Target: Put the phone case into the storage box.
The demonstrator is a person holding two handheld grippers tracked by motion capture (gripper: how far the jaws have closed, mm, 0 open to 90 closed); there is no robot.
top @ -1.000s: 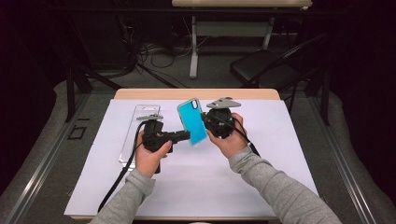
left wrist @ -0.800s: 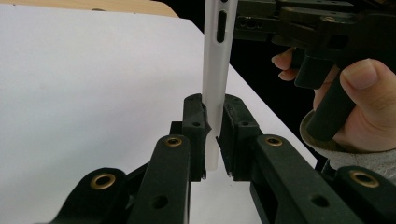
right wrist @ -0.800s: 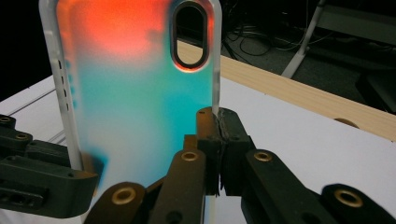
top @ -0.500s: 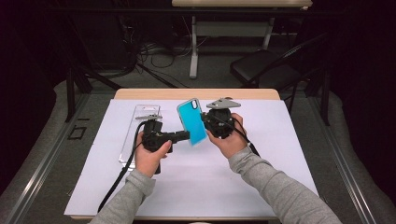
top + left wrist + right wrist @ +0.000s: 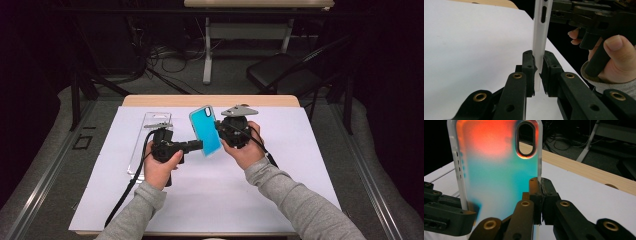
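A phone case (image 5: 205,131), teal on its face with a white rim, stands upright above the middle of the table, held between both grippers. My left gripper (image 5: 199,146) comes in from the left and is shut on the case's lower edge. In the left gripper view the white rim (image 5: 540,37) is pinched between the left gripper's (image 5: 538,62) pads. My right gripper (image 5: 218,129) is shut on the case's right edge. The right gripper view shows the case's back (image 5: 496,170), orange above and teal below, with an oval camera hole; the right gripper (image 5: 540,187) clamps its side rim.
A clear plastic tray (image 5: 150,135) lies on the white sheet (image 5: 300,165) to the left of my left hand. The wooden table edge (image 5: 210,100) runs along the far side. A dark chair (image 5: 280,75) and table legs stand beyond it. A cable trails from the left gripper towards the front.
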